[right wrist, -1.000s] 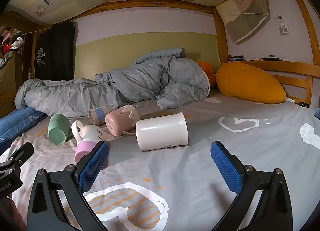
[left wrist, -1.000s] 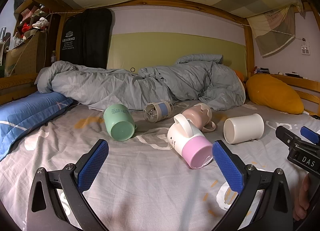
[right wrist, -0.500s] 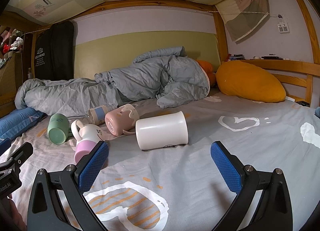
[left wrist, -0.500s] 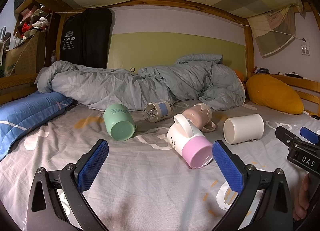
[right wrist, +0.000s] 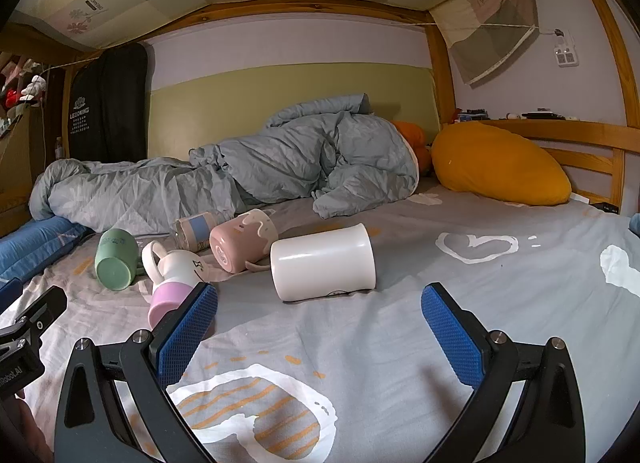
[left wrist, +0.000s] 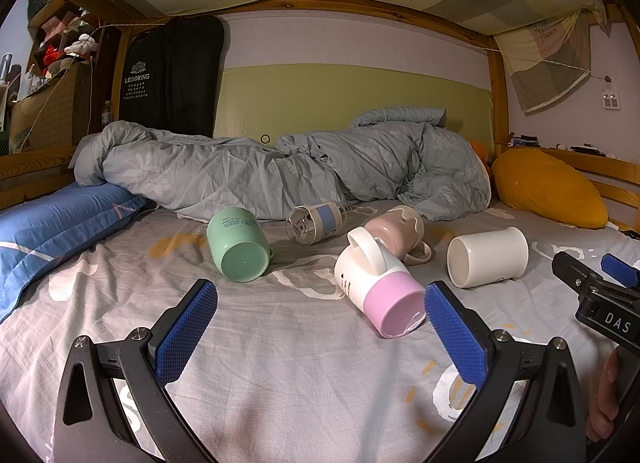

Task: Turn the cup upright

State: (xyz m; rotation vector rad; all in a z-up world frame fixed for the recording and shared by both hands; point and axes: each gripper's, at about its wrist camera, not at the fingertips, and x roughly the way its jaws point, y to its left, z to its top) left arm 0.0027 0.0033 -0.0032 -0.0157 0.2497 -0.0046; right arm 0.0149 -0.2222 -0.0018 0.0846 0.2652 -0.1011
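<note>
Several cups lie on their sides on the grey bedsheet. A green cup (left wrist: 239, 247) (right wrist: 116, 258), a clear bottle with a blue label (left wrist: 318, 221) (right wrist: 197, 229), a pink mug (left wrist: 400, 231) (right wrist: 242, 239), a white-and-pink cup with a handle (left wrist: 378, 283) (right wrist: 172, 277) and a white cup (left wrist: 486, 257) (right wrist: 323, 261). My left gripper (left wrist: 320, 335) is open and empty, just short of the white-and-pink cup. My right gripper (right wrist: 318, 337) is open and empty, just short of the white cup. The right gripper also shows in the left wrist view (left wrist: 596, 283).
A rumpled grey duvet (left wrist: 280, 171) lies across the back of the bed. A blue pillow (left wrist: 52, 231) is at the left, a yellow cushion (left wrist: 548, 187) at the right. A wooden bed rail (right wrist: 560, 131) runs along the right side.
</note>
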